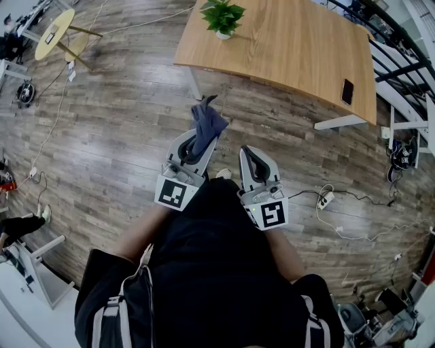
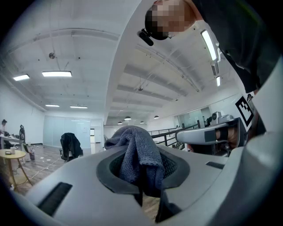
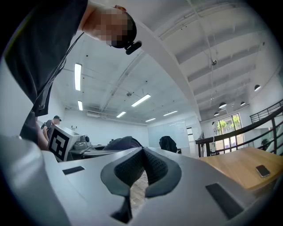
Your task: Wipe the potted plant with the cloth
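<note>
Grey-brown plank floor [image 1: 115, 136] fills most of the head view, with loose cables [image 1: 360, 234] trailing along its right edge. A big light wooden table [image 1: 292, 47] on white legs takes up the top centre and upper right of the frame. At the bottom centre is the person [image 1: 211, 285], dressed in black, with both forearms reaching up the frame. A small round yellow side table [image 1: 54, 32] stands in the upper left corner, well apart from everything else.

The left gripper [image 1: 197, 146] sits just left of centre. Its jaws are clamped on a dark blue-grey cloth [image 1: 206, 121], which bunches between the pads and sticks out past the tips toward the table. In the left gripper view the knitted fabric fills the gap between the pads and droops over them. The right gripper [image 1: 250, 155] is just beside it, right of centre. Its jaws are pressed together with nothing between them, and in the right gripper view the textured pads meet at their tips.

The potted plant [image 1: 223, 17], green leaves in a small white pot, stands on the table near its left end at the top centre of the frame. It is well apart from the cloth and both grippers. A dark phone [image 1: 347, 91] lies near the table's right edge. A white power strip [image 1: 326, 200] lies on the floor at the right.
</note>
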Demonstrator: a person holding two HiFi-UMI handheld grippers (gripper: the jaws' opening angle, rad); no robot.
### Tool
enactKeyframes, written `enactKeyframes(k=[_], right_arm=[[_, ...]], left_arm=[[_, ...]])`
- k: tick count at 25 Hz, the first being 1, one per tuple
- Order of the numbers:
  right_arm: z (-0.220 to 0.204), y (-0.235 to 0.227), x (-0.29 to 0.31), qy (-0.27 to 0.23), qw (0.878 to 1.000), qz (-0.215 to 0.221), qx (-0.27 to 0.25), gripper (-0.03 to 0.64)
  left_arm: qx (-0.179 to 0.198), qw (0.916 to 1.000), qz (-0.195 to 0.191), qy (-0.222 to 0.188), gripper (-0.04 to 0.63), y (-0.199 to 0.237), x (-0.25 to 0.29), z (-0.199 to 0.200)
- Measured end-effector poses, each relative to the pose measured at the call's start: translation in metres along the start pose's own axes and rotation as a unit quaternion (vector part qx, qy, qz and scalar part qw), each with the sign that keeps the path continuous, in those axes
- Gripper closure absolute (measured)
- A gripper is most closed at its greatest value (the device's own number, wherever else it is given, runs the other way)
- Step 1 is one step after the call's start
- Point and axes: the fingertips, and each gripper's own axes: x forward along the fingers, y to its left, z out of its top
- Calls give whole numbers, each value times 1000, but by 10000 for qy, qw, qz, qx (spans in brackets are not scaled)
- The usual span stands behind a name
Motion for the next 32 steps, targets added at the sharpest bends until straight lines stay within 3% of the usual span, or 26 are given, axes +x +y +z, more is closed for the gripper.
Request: enactKeyframes(k=[5,9,14,19,23,27,32], right_arm=[[-4,-17,-14,40,9992,-275,304,600],[-11,-36,-21,169,9979,-543,308,600],[-19,-52,-17,181,9966,-657,470,600],[-18,-58,5,90,9979,-395,513,600],[-23,-78,36,163,9990,-252,343,598],[-17,-106,82,22,9994,-96,347,598],[-20,-142,149,199,9990,-68,391,598]], left_arm=[[-279,9993,227,69,488,8,-4,-10],[-13,9986,438,291,488,30,-5,-22],[-151,9980,534,308,488,49,8,-34],[-425,9982,351,234,488,56,37,-46],[-763,9971,-28,-50,488,70,76,-47],[-923,9955,-150,122,488,99,113,-63],[-966,9948,-254,189,486,147,160,-72]])
